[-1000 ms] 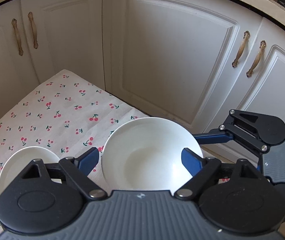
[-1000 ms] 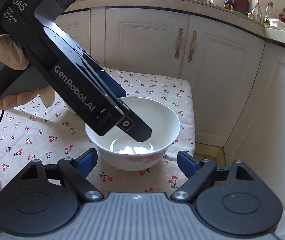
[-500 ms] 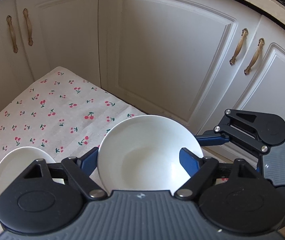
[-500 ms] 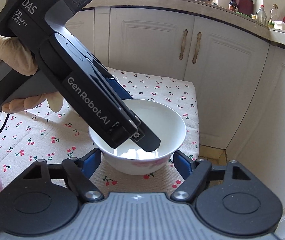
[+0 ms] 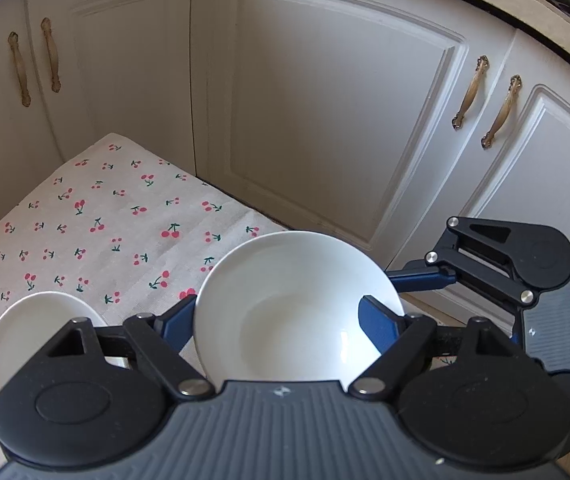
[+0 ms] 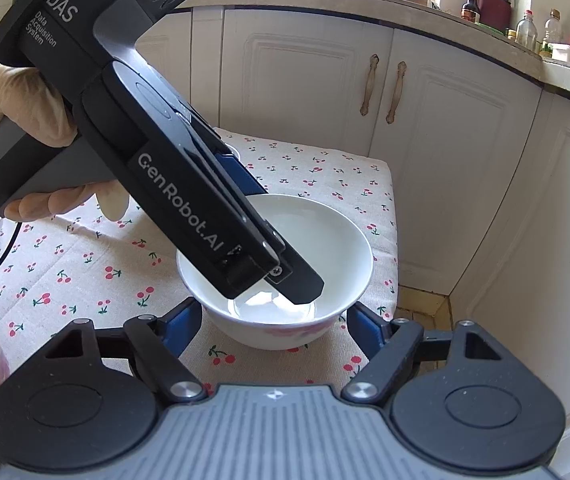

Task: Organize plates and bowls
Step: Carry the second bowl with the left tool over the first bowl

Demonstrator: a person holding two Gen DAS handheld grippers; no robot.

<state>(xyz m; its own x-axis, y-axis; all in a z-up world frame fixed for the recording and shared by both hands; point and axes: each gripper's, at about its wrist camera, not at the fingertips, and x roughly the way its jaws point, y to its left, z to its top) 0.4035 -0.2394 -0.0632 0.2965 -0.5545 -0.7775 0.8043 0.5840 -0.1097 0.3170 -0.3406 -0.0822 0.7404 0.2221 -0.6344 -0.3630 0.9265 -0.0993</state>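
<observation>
white bowl (image 6: 325,248), glossy (pink print outside)

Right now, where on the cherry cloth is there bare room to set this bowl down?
The far stretch of the cherry tablecloth, between the bowl and the cabinet doors, is bare. The near end is crowded: the bowl sits between both grippers' fingers, with a small white dish beside it.
</observation>
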